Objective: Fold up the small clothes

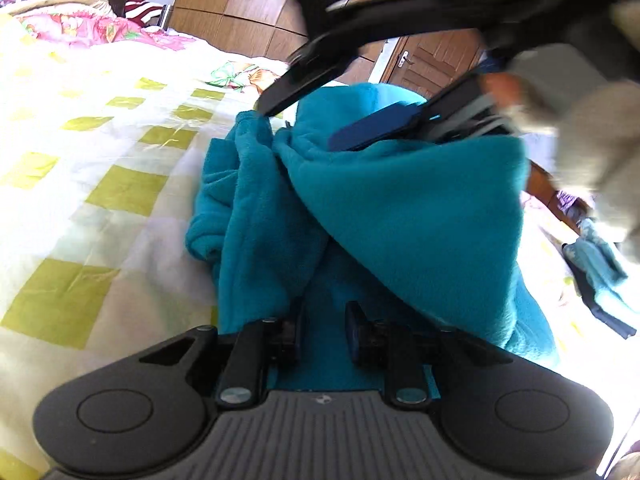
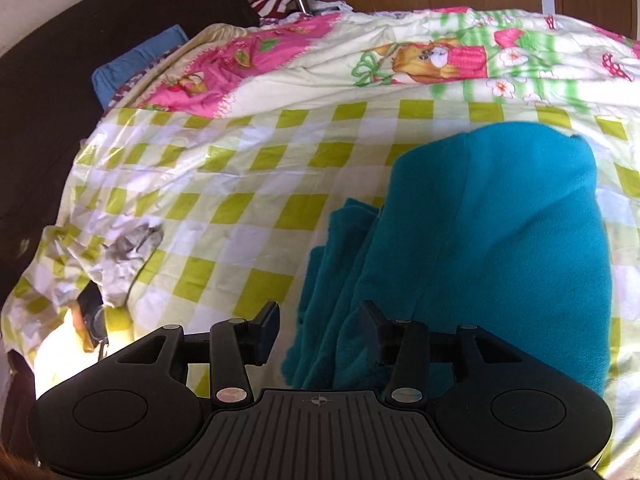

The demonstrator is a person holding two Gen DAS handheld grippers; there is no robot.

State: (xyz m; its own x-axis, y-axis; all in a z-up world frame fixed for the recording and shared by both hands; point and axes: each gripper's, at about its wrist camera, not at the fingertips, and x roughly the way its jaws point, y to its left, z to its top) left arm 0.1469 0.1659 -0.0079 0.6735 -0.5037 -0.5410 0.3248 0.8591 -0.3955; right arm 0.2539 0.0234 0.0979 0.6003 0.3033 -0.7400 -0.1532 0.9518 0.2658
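**Both grippers at the teal fleece on the checked bed**

Your left gripper (image 1: 322, 338) has its two black fingers a narrow gap apart, with teal fleece filling the space between them and lying under the pads; from its own camera you cannot tell whether the pads actually pinch the cloth. Your right gripper (image 2: 320, 334) stands clearly apart, wider than the left: its left finger (image 2: 266, 334) hangs over bare bedspread, its right finger (image 2: 374, 336) sits against the fleece's rumpled edge. Seen from the left wrist camera, that same right gripper (image 1: 304, 120) reaches in from 1 o'clock, one black fingertip touching a gathered peak of cloth, the blue-padded finger lying on top of the garment, with a gloved hand (image 1: 580, 128) blurred behind it.

The small teal fleece garment (image 2: 500, 240) lies on the bed at 3 o'clock in the right wrist view, one smooth rounded panel draped over bunched folds toward its left side. Under it spreads a thin, creased cotton bedspread of yellow-green and white checks (image 2: 224, 184). Beyond, at 12 o'clock, lies a pink and green cartoon-print quilt (image 2: 420, 60), and at 10 o'clock a blue pillow (image 2: 132, 66) rests against a dark headboard (image 2: 60, 60). Wooden wardrobe panels (image 1: 236, 8) and a brown panelled door (image 1: 436, 60) close off the room.

The fleece looks soft, napped and thick; the bedspread is glossy where sunlight hits.
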